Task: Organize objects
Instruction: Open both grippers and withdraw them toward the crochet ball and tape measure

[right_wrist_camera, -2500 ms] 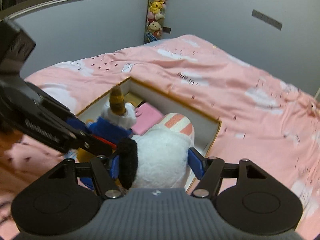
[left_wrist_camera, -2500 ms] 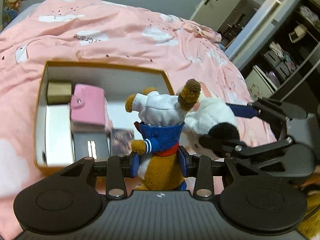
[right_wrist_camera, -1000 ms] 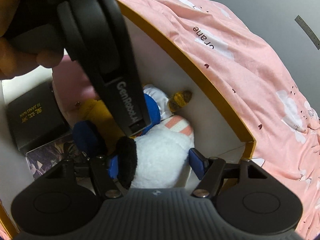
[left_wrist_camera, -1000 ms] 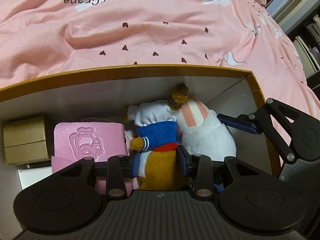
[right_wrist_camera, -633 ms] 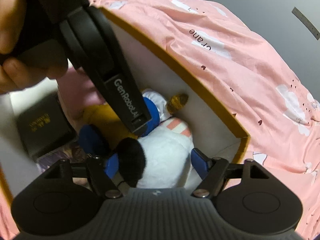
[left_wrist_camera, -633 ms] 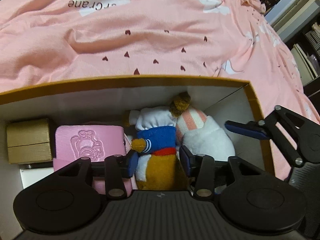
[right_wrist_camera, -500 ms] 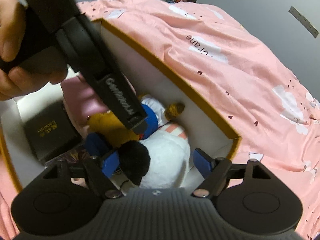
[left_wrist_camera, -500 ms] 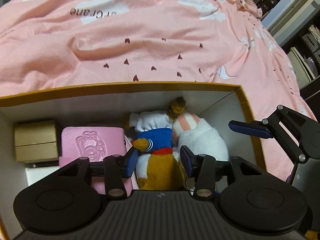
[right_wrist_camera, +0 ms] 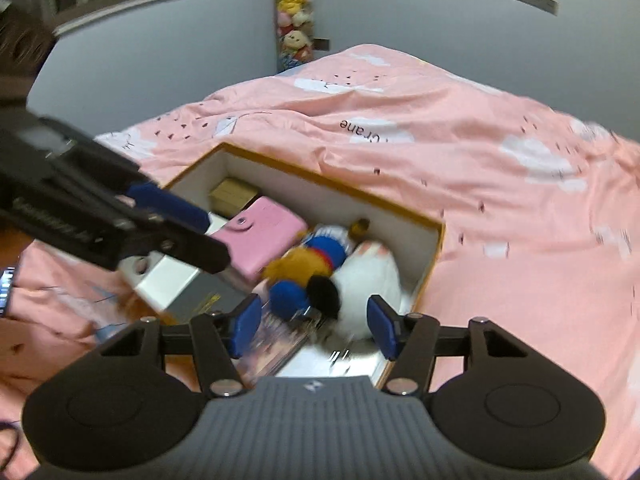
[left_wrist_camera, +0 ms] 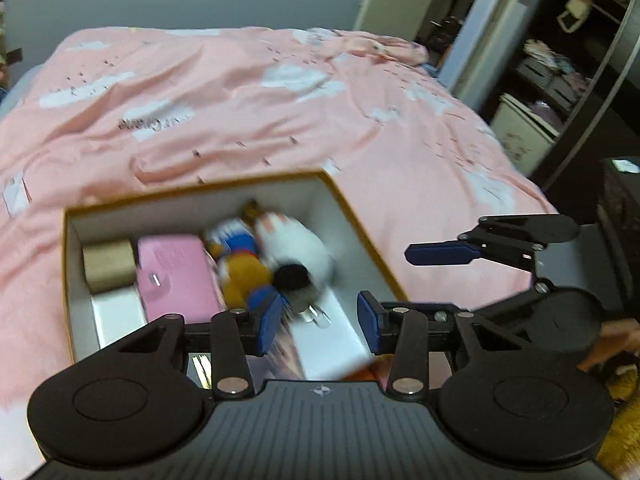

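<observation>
Item: open cardboard box (left_wrist_camera: pixel 362 232) with orange rim and white inner walls, resting on a pink bedspread (left_wrist_camera: pixel 248 104) printed with white clouds.

Contents, far end: a tan carton (left_wrist_camera: pixel 107 265) in the corner; a pink snap-button wallet (right_wrist_camera: pixel 262 238) beside it.

Contents, right side: two soft toys lying side by side and touching. The brown plush in a blue sailor top (right_wrist_camera: pixel 316 254) lies on its back, long axis running along the box's right wall, head toward the far wall and blue feet toward the cameras. The white plush with a black ear (right_wrist_camera: pixel 370 276) lies parallel to it, against the right wall, pink-striped end toward the far wall (blurred in the left wrist view).

Contents, near end: a white flat box (right_wrist_camera: pixel 168 276) and a printed booklet (right_wrist_camera: pixel 272 340), partly hidden.

Left gripper (left_wrist_camera: pixel 318 322): above the near end of the box, blue pads apart with nothing between them; jaws have just been closing.

Right gripper (right_wrist_camera: pixel 314 326): above the near right corner, pads apart, clear of the white plush below; jaws have just been closing, nothing gripped.
</observation>
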`<action>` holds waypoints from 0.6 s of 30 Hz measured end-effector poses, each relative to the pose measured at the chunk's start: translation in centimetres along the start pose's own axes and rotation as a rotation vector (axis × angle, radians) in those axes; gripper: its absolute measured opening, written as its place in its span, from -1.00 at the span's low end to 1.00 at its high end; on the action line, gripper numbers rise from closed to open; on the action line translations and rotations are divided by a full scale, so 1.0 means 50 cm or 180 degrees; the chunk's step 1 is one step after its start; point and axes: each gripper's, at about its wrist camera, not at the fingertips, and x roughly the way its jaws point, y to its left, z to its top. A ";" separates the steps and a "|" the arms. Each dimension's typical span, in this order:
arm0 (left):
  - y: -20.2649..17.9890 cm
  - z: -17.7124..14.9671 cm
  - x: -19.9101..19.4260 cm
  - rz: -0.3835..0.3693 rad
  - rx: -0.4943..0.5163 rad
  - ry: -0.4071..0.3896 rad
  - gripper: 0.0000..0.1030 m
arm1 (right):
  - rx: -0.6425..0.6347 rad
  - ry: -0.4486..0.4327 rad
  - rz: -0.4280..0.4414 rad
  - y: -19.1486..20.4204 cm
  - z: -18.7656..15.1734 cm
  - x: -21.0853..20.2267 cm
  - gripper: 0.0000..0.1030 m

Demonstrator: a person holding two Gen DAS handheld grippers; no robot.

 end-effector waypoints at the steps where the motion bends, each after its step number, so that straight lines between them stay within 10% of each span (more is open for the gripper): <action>1: -0.009 -0.018 -0.006 -0.0026 -0.0032 0.0033 -0.09 | 0.0115 0.0028 0.0005 0.009 -0.026 -0.018 0.18; 18: -0.032 -0.273 0.094 0.0448 -0.0134 0.1114 -0.19 | 0.1135 0.1279 0.0119 0.088 -0.304 0.052 0.18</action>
